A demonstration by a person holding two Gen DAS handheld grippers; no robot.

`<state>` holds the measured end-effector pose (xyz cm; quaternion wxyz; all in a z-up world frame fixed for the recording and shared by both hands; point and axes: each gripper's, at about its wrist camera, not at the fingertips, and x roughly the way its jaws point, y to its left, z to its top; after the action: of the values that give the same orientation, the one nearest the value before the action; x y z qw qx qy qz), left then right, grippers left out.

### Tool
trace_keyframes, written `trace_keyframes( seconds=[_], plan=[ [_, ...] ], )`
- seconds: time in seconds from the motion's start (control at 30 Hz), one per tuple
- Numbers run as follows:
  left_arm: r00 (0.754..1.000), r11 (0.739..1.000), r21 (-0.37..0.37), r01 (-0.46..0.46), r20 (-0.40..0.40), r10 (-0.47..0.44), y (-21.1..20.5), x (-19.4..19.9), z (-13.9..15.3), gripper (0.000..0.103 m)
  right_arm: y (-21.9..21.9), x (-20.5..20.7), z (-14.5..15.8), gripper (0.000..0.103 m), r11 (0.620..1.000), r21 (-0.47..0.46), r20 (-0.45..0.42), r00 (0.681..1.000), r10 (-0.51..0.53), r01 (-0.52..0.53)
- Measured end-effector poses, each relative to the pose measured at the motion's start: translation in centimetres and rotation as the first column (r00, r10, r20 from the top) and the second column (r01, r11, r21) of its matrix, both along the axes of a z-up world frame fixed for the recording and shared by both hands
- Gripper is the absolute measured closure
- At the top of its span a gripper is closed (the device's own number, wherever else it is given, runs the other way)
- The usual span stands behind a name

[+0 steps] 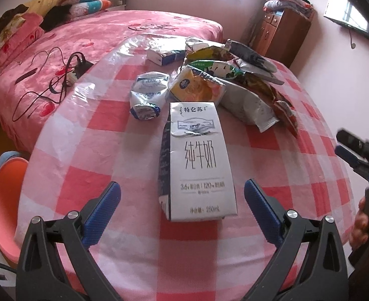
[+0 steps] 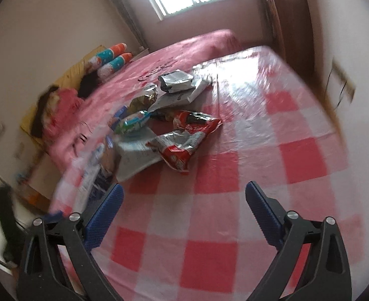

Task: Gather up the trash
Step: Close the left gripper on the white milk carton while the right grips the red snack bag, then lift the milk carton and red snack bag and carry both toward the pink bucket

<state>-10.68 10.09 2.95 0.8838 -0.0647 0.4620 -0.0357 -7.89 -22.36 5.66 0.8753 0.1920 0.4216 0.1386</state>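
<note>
I'm lining up my left gripper (image 1: pixel 181 200), jaws spread and empty, on the one milk carton (image 1: pixel 197 160) lying flat on the checked table (image 1: pixel 109 115); next I'm needing to drop and close across it. My right gripper (image 2: pixel 183 200) is hanging open, empty. Beyond: one crushed cup (image 1: pixel 148 94), one small box (image 1: pixel 165 55), several wrappers.

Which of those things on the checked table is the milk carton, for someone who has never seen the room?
Start at the table with the red and white checked cloth, beside the pink bed. The milk carton lies flat on it, nearest the open left hand-held gripper. Unlike the crumpled wrappers behind it, it is a neat white box with large dark characters.
</note>
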Motion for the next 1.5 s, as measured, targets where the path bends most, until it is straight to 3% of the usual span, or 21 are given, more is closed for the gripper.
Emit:
trace_keyframes(
  seconds=[0.03,0.17,0.5,0.83,0.9,1.13,1.5],
  plan=[
    [1.000,1.000,0.004,0.003,-0.003,-0.003,-0.1,0.3,-0.1,0.004,-0.1,0.5,-0.2,0.023,1.000,0.016,-0.015,1.000,-0.002,0.002],
    [1.000,1.000,0.010,0.008,-0.003,-0.007,-0.4,1.4,-0.3,0.004,0.2,3.4,-1.0,0.023,0.996,0.088,-0.067,0.998,-0.006,0.012],
    [1.000,1.000,-0.003,0.014,-0.001,-0.014,-0.8,3.2,-0.6,0.008,1.8,8.1,-2.8,0.023,0.995,0.058,-0.156,0.986,-0.065,0.075],
    [0.999,0.998,-0.056,0.008,-0.040,-0.010,-0.7,4.2,-1.7,0.037,4.6,10.0,-3.2,0.024,0.992,-0.108,-0.073,0.994,-0.075,0.067],
    [0.999,0.998,-0.066,0.002,-0.033,-0.004,-0.6,4.1,-1.7,0.037,5.0,10.1,-3.2,0.034,0.987,-0.151,-0.059,0.996,-0.072,0.063],
    [1.000,0.995,-0.096,-0.003,-0.014,0.002,-0.2,3.8,-1.6,0.037,5.7,9.4,-3.4,0.047,0.975,-0.223,-0.008,1.000,-0.006,0.004],
    [0.999,0.988,-0.157,0.009,0.041,-0.003,1.0,2.6,-0.5,0.037,5.7,6.2,-3.0,0.055,0.969,-0.245,0.034,0.999,0.022,-0.013]
  ],
)
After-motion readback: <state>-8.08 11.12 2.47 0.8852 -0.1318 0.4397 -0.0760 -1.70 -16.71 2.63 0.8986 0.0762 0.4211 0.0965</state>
